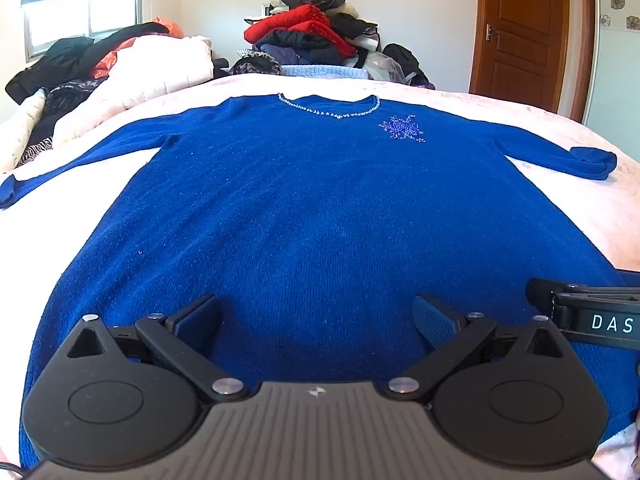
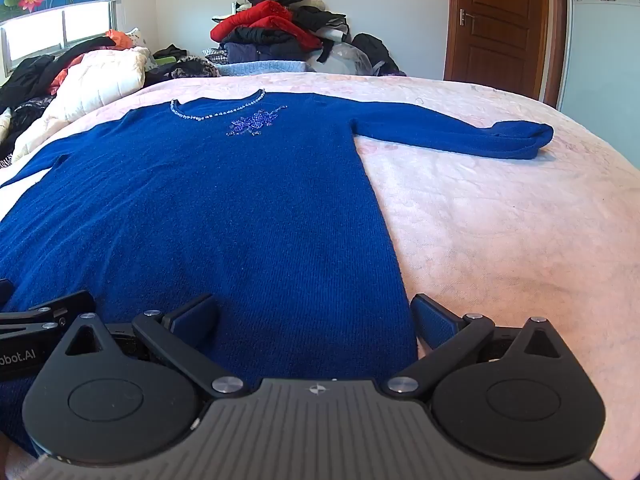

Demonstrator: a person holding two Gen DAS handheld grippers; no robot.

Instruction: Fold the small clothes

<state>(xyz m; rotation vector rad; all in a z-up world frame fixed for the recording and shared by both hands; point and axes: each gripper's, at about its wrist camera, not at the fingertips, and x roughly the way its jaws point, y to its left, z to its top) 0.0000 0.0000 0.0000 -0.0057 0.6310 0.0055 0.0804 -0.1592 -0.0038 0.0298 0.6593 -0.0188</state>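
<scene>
Blue knit sweater [image 1: 312,208] lies flat, front up, on the pink bedspread [image 2: 500,220], sleeves out toward 9 and 3 o'clock. Left gripper [image 1: 316,316] and right gripper [image 2: 316,316] hover at its hem, jaws wide apart, holding nothing.

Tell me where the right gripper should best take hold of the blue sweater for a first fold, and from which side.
Probably the right sleeve, near its bunched cuff. It lies stretched out flat on the pink bedspread, apart from the body, so the open right gripper can come from the bed's right side and carry it across the blue sweater.
</scene>
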